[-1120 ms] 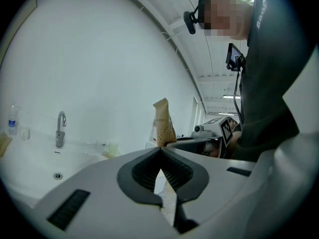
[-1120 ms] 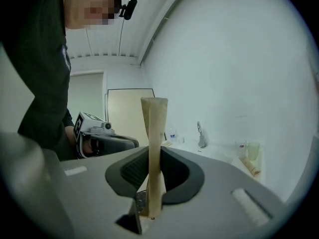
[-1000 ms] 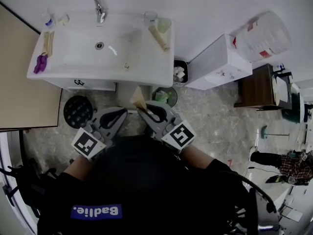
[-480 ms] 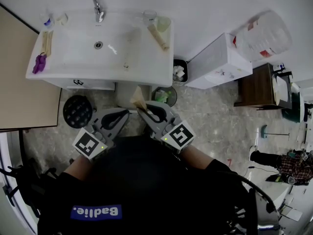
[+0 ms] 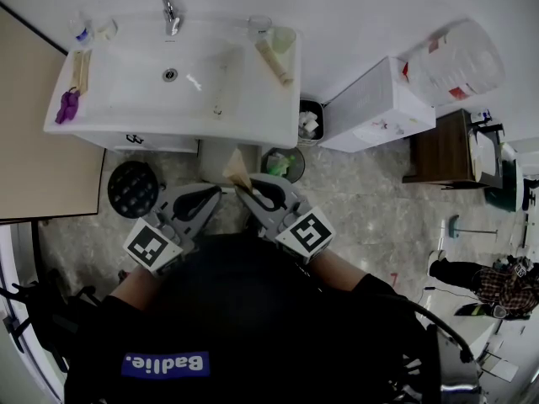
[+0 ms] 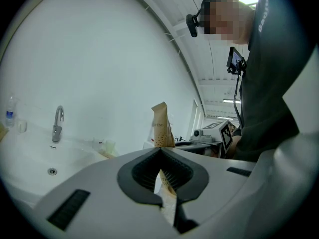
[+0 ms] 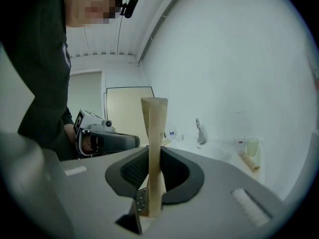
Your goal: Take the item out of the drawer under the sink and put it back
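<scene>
A tall brown paper packet stands upright between the pads of my right gripper, which is shut on its lower part. It is held in front of the white sink cabinet, below the basin's front rim. In the right gripper view the packet rises straight out of the right gripper. My left gripper hangs just left of it, tips together, holding nothing. In the left gripper view the packet shows beyond the left gripper. The drawer is not visible as open.
On the basin sit a faucet, a tube, a cup and a purple item. On the floor are a black round stool, a green-lined bin, a small waste bin and a white box.
</scene>
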`<state>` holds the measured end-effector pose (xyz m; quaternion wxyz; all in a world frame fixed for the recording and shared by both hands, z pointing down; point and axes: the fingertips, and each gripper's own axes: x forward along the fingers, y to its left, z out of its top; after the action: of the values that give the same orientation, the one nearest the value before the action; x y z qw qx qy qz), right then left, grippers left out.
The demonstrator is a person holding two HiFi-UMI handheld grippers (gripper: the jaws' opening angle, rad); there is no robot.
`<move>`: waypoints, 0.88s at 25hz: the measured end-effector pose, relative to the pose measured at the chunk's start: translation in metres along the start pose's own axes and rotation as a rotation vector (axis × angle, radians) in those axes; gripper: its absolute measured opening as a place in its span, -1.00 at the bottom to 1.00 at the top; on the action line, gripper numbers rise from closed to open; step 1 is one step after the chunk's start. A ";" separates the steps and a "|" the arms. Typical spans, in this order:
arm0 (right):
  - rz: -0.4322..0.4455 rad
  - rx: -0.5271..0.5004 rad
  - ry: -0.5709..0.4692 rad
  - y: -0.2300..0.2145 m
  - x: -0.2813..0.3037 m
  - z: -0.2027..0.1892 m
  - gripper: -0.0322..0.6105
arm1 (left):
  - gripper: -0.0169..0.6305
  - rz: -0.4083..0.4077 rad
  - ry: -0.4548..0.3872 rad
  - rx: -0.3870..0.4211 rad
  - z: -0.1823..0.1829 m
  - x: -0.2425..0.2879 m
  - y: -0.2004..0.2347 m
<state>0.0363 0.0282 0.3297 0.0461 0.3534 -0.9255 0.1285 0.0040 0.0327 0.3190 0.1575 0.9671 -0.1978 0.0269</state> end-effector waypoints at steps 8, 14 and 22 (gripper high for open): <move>-0.004 0.004 0.014 -0.003 0.001 -0.006 -0.74 | -0.93 0.008 -0.002 -0.002 0.000 0.001 0.000; -0.008 0.011 0.046 -0.009 0.006 -0.024 -0.74 | -0.93 0.018 -0.003 -0.015 -0.005 -0.001 0.003; 0.003 -0.012 0.106 -0.017 0.019 -0.053 -0.74 | -0.93 0.037 -0.004 -0.028 -0.012 -0.008 0.006</move>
<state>0.0329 0.0180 0.3873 0.0969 0.3444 -0.9230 0.1414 -0.0054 0.0340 0.3309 0.1699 0.9611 -0.2165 0.0253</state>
